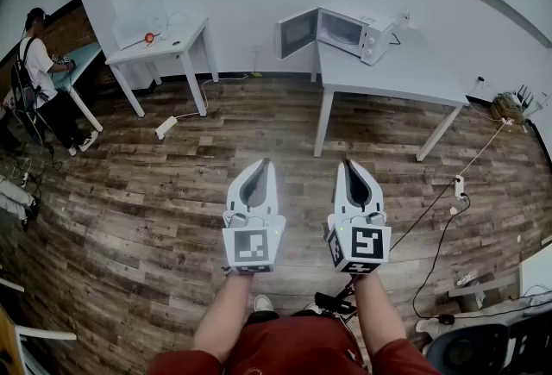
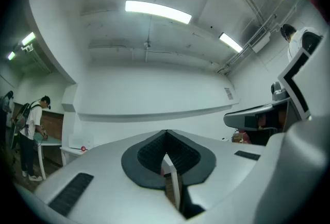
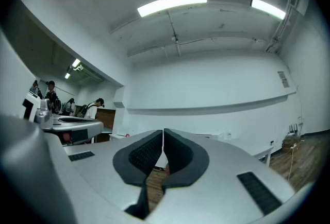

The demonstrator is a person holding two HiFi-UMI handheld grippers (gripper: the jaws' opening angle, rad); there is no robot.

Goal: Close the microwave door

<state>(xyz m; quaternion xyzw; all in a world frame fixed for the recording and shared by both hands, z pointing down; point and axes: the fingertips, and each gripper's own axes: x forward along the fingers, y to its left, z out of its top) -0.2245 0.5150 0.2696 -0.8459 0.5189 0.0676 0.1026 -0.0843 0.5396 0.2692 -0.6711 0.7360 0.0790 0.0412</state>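
Observation:
A white microwave [image 1: 347,30] stands on the far white table [image 1: 405,76], its door [image 1: 296,33] swung open to the left. Both grippers hang side by side over the wooden floor, well short of that table. My left gripper [image 1: 265,164] is shut with nothing in it, and its tips meet in the left gripper view [image 2: 166,133]. My right gripper [image 1: 348,164] is also shut and empty, its tips touching in the right gripper view [image 3: 163,131]. Both point slightly upward toward the far wall.
A second white table [image 1: 164,47] with a small red object stands at the back left. A person [image 1: 39,76] with a backpack stands at the far left. Cables and a power strip [image 1: 459,187] lie on the floor at right. A power strip [image 1: 166,126] lies near the left table.

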